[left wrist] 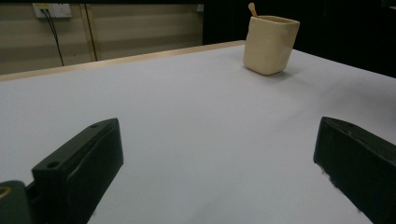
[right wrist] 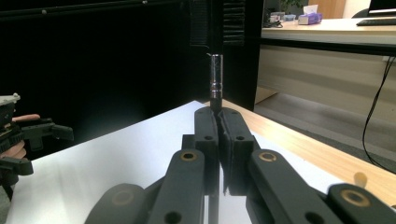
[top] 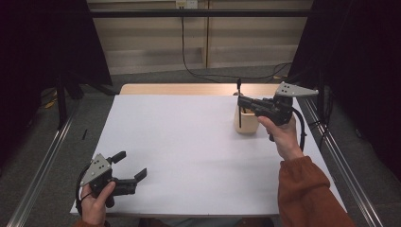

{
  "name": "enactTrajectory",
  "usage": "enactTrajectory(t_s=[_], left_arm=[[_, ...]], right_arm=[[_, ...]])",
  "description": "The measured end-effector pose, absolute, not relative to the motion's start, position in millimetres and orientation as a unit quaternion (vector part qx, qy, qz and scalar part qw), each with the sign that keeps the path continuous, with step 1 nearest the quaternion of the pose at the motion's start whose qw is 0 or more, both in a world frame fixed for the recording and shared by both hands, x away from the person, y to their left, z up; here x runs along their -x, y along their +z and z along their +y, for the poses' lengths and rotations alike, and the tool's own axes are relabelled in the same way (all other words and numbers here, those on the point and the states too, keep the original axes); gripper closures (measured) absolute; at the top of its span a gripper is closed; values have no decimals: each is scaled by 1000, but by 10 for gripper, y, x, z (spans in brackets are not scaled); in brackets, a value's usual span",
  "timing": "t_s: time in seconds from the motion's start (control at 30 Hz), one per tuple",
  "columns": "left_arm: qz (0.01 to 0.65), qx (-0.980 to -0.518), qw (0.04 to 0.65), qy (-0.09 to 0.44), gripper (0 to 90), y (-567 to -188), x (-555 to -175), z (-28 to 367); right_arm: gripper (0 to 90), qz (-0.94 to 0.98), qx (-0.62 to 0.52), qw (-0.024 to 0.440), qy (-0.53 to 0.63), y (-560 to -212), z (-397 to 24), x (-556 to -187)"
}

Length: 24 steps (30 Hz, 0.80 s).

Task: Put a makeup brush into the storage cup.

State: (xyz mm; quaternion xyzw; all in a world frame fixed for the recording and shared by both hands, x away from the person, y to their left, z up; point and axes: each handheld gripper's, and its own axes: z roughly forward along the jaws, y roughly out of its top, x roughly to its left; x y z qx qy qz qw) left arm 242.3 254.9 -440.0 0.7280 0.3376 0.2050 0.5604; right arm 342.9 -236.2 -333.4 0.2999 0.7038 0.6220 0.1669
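My right gripper point(top: 241, 100) is held at the table's back right, just above a cream cup point(top: 246, 124). It is shut on a thin black pen point(top: 239, 111) that stands upright, its lower end reaching down into or in front of the cup. In the right gripper view the jaws of this gripper point(right wrist: 217, 116) are pressed together around the pen point(right wrist: 215, 81), whose metal-ringed top rises above them. My left gripper point(top: 131, 165) rests low at the front left, open and holding nothing. The left gripper view shows its jaws point(left wrist: 217, 128) spread wide, and far off the cup point(left wrist: 271, 44) with a wooden stick point(left wrist: 252, 8) in it.
A white sheet point(top: 189, 151) covers the table, with a strip of bare wood point(top: 179, 89) along the far edge. Metal rails point(top: 42, 175) run along both sides. Black curtains point(top: 359, 56) hang left and right, and a cable point(top: 198, 73) lies on the floor behind.
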Motion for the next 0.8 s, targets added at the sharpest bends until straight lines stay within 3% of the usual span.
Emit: enactTrajectory(t_s=[0.8], left_arm=[[336, -731, 558, 205, 16, -4403, -2427, 2535]], right_arm=[[862, 695, -342, 207, 598, -3256, -2554, -3753]])
